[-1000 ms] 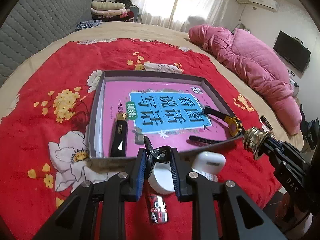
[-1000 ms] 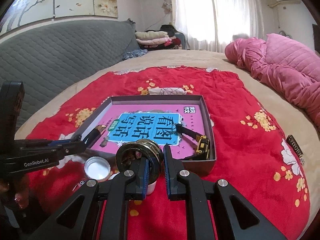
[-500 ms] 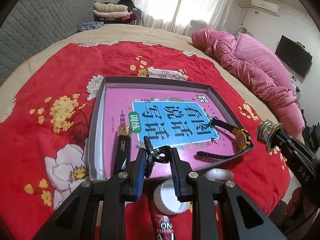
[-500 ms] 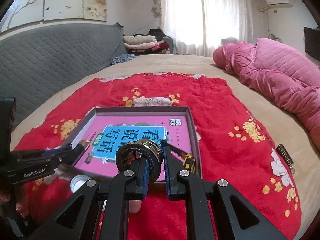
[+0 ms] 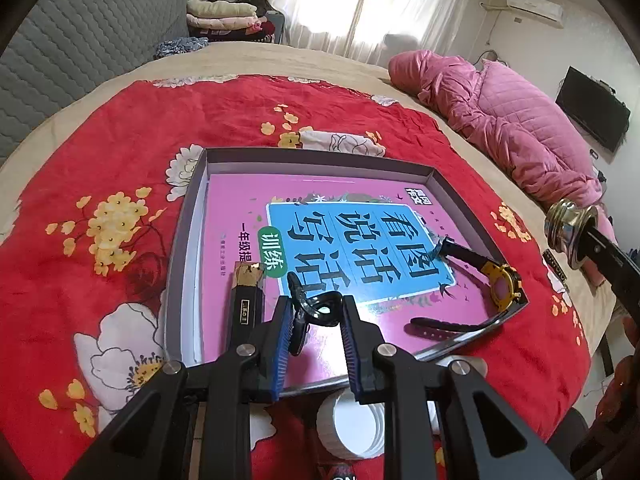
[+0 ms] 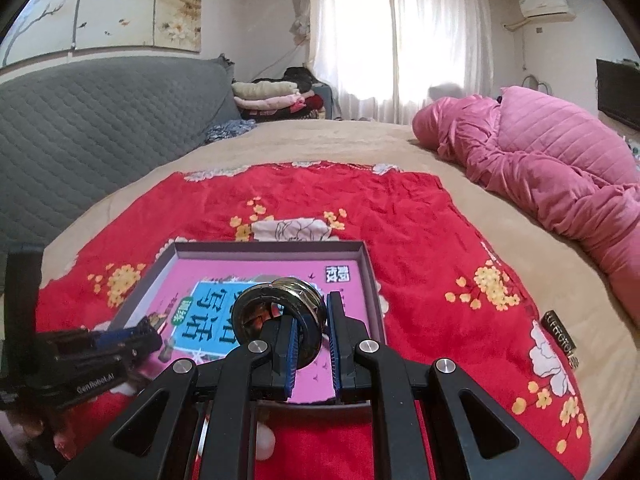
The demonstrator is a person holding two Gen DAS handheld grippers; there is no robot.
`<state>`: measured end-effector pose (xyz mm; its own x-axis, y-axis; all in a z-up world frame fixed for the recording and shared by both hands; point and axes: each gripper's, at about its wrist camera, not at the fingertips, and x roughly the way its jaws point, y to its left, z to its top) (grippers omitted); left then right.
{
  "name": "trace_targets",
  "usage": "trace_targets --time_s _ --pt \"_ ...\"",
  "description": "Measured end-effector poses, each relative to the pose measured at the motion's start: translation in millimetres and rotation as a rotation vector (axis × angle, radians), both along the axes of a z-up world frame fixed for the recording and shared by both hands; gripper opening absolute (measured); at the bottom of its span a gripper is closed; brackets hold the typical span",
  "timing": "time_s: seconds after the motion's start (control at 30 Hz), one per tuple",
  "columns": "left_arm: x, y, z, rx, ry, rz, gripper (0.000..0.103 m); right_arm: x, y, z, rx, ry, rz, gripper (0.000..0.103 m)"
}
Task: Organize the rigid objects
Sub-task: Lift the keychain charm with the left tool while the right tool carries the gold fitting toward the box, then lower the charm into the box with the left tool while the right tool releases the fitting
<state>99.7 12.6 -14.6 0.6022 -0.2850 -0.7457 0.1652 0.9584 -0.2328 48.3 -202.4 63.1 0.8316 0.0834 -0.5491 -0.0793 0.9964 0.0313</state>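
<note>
While the left claw (image 5: pixel 314 322) pinches a small black clip (image 5: pixel 310 305) over the near end of the grey box (image 5: pixel 182 236), the right claw (image 6: pixel 312 338) squeezes a shiny gold and black ring (image 6: pixel 280 308) above it. Inside the box lie a pink book (image 5: pixel 240 200), a yellow watch (image 5: pixel 502 286) and a black lighter (image 5: pixel 246 300). A white lid (image 5: pixel 352 428) sits on the red blanket (image 5: pixel 100 152) just outside.

A bed (image 6: pixel 328 140) fills both views; on it lie a red blanket (image 5: pixel 100 168) (flowered, centre frame), a pink quilt (image 6: pixel 560 168) at right, and folded clothes (image 6: pixel 272 98) far back.
</note>
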Motion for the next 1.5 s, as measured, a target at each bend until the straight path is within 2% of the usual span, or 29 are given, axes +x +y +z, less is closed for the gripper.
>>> trace_targets --time_s 0.5,1.0,1.5 --pt "7.0 -7.8 -13.7 0.033 0.032 -0.036 0.024 21.5 13.2 -2.9 -0.021 0.005 -0.013 0.013" --pt "8.6 -5.3 -21.4 0.036 0.057 -0.043 0.024 32.6 12.0 -36.9 -0.055 0.089 -0.030 0.013" --pt "9.5 -3.4 -25.5 0.037 0.071 -0.039 0.024 35.4 28.4 -75.1 -0.212 0.148 -0.020 0.013"
